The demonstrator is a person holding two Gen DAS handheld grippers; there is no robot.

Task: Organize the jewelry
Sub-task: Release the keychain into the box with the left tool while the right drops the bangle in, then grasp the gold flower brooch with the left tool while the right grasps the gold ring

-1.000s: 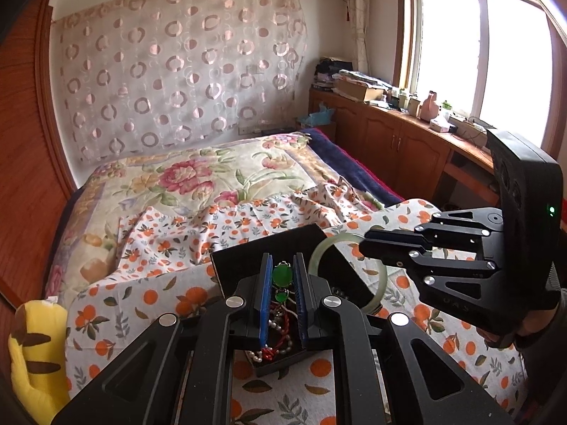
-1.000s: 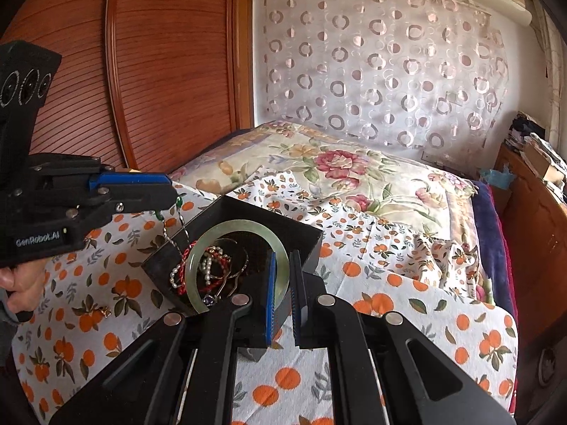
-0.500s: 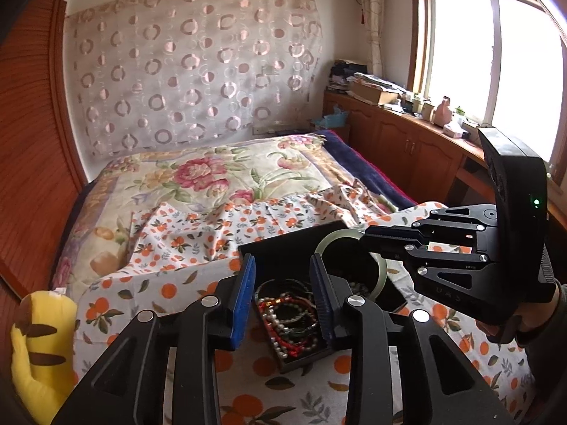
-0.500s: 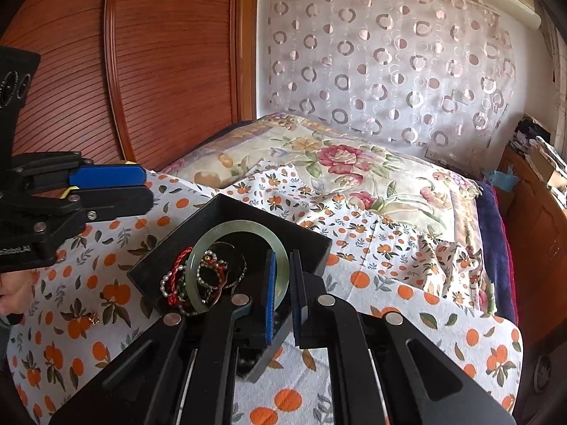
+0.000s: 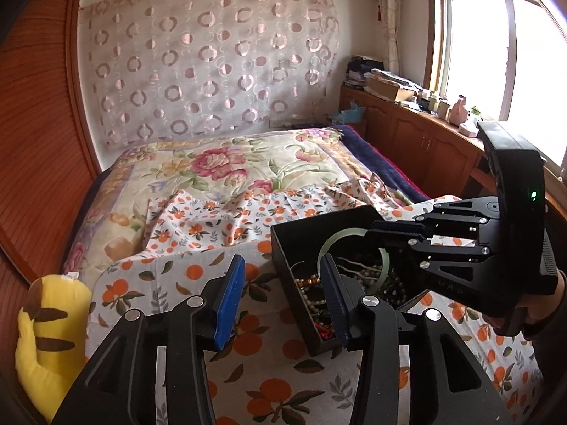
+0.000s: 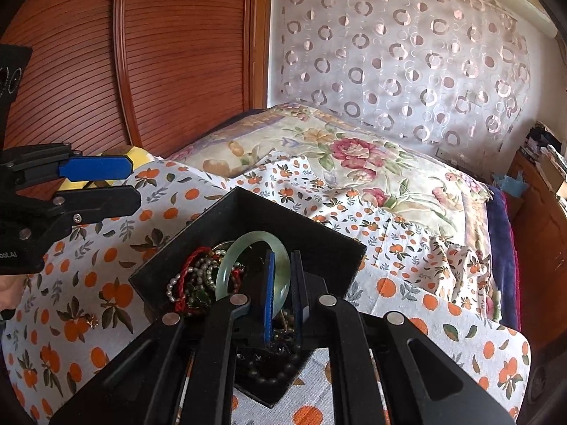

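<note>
**Bangle over the box, one tool letting go**

My right tool [image 6: 281, 295] is clenched on the pale green bangle [image 6: 248, 248], pads pinching its rim, and I hold it upright just above the black box [image 6: 248, 209]. The box sits on the orange-print cloth [image 6: 88, 283] spread over the bed; beads, pearls and a red cord already lie tangled inside it. My left tool [image 5: 280, 295] is opening, nothing between its blue pads, hovering at the box's near-left wall.

To do this step well, I judge I should lower the bangle until it rests on the pile in the box, then release slowly (jade is hard and brittle, so no dropping). I want to tilt it flat first, clear of the box's walls. A small gold piece [image 6: 91, 319] lies on the cloth left of the box, not yet collected; the empty left tool suits that.
</note>
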